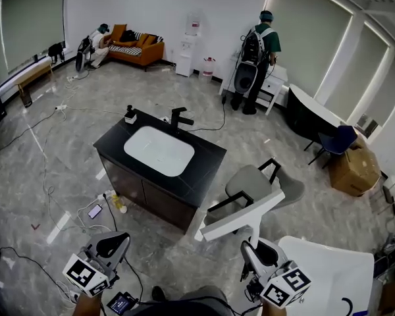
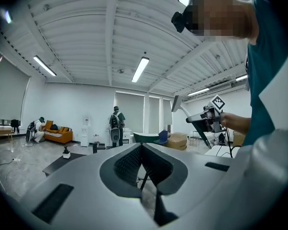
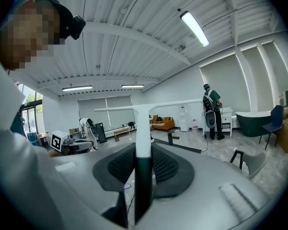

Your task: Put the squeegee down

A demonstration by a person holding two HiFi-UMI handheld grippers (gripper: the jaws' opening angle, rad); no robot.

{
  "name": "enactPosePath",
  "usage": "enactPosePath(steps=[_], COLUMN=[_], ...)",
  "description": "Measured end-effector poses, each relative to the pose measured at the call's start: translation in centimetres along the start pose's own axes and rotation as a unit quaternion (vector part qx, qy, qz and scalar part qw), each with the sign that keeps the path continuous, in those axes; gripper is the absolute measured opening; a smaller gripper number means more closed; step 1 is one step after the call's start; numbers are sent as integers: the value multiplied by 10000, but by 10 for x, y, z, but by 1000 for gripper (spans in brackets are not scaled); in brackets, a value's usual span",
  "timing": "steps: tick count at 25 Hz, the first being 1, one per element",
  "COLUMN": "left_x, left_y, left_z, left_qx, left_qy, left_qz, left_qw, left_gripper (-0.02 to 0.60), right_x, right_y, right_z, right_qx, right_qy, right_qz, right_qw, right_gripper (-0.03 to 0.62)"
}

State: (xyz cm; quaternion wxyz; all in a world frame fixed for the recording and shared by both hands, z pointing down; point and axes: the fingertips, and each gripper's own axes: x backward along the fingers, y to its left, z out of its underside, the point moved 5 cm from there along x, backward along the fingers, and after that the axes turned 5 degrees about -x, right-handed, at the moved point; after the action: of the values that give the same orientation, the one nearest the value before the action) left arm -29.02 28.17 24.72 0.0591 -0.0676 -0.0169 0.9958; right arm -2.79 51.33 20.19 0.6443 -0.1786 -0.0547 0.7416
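1. One squeegee, two grippers, one sink counter, one seated person upper left, one standing person upper right.
2. No readable writing, only square markers on the gripper cubes.
3. Right gripper, lower right of head view, clamps the squeegee's dark handle between both fingers, with the white blade on top.
4. Left gripper, lower left, is closed and empty.

Premises: large open studio-type room, not a dwelling. Evidence: freestanding black vanity with white basin standing mid-floor, loose cables over the polished floor, orange sofa, water dispenser, ceiling strip lights.
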Motion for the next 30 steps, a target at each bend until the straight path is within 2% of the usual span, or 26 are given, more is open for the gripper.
enactPosePath(steps=[6, 14, 22, 30], left_x=[-29, -67, -112, -133], left_y=[21, 18, 8, -5], left_z=[7, -3, -10, -13], left_qx=[64, 185, 251, 308], left_qy=[43, 94, 236, 436], left_qz=[-208, -948, -1377, -1907], left_qw=[9998, 9953, 9899, 9802], left_gripper=[5, 5, 5, 5], right_x=[-38, -96, -140, -169], right_y=[-34, -87, -133, -165], right_z=[-8, -40, -53, -64], right_qx=[-25, 62, 23, -12], right_qy=[103, 262, 591, 765], right_qz=[-111, -892, -1416, -1937], right_qw=[9999, 9956, 9882, 9781], right_gripper=[98, 98, 98, 98])
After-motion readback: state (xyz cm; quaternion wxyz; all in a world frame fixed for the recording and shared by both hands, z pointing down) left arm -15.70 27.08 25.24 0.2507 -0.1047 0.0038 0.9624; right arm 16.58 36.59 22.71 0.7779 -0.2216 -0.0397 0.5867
